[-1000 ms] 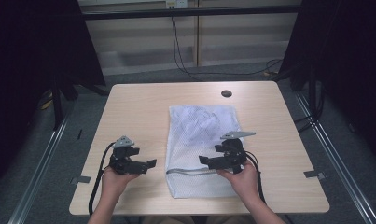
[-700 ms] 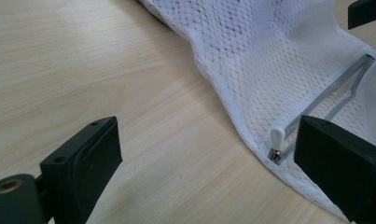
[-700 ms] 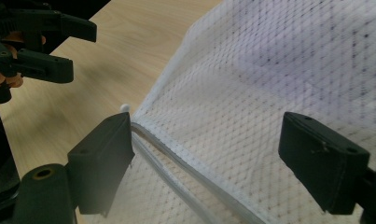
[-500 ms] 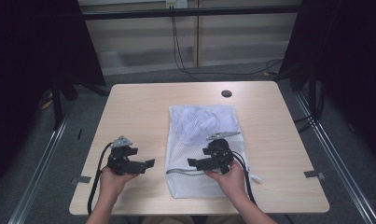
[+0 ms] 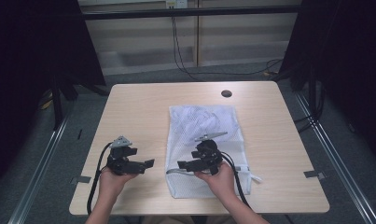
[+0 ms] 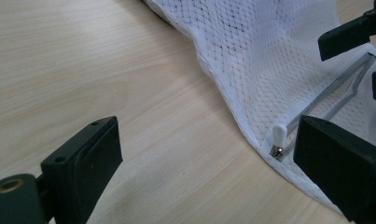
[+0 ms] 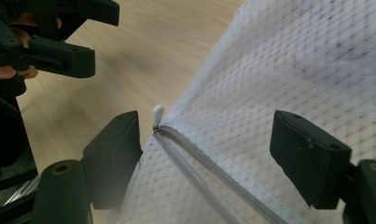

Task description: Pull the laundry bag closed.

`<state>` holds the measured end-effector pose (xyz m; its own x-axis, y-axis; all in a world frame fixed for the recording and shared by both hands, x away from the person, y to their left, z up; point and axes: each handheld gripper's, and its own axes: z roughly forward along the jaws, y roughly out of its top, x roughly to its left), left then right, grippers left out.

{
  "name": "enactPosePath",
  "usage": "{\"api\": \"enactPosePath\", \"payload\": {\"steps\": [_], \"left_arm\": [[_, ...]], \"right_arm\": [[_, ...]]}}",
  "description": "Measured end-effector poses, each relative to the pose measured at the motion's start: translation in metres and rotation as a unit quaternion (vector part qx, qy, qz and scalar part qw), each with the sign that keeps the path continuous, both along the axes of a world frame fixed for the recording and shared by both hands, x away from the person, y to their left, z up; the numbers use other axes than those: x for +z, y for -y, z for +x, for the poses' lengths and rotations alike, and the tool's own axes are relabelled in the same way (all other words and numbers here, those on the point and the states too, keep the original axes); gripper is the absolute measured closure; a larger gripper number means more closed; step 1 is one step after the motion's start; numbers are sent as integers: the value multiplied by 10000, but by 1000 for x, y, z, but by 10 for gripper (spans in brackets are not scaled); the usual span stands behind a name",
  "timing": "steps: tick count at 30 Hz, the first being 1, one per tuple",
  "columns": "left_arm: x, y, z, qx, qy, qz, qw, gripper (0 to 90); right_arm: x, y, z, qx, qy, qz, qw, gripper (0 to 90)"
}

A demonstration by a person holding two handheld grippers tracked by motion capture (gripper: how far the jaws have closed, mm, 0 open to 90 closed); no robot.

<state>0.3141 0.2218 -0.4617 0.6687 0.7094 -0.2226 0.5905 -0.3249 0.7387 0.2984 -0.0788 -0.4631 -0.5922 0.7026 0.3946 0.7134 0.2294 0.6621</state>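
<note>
The white mesh bag [image 5: 205,149] lies toward the table's [image 5: 143,112] near edge; the right claw [image 7: 204,154], apart and just closing, should pinch the zipper pull [image 7: 158,112] squarely; the left claw [image 6: 209,172] waits apart.

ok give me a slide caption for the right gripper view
Open right gripper poised over the white mesh bag, its zipper pull beside one jaw.

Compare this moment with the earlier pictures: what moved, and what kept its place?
The right gripper slid leftward over the white mesh laundry bag toward the white zipper pull at its left edge. Its jaws have just been closing a little but stand open astride the grey zipper, gripping nothing. The left gripper, open over the light wooden table, and the bag stayed as they were.
</note>
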Motion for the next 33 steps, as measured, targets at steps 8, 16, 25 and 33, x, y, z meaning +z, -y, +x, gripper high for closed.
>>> {"api": "enactPosePath", "payload": {"steps": [8,16,25,33], "left_arm": [[0,0,0,-10,-13,25,10000,78],[-1,-1,0,7,-36,41,10000,81],[-2,-2,1,-6,-58,63,10000,82],[-1,-2,1,-2,-45,74,10000,84]], "right_arm": [[-4,-11,3,132,-138,71,9998,289],[-10,-24,5,241,-275,89,9993,353],[-14,-33,8,279,-438,189,9985,450],[-17,-42,11,321,-646,231,9971,527]]}}
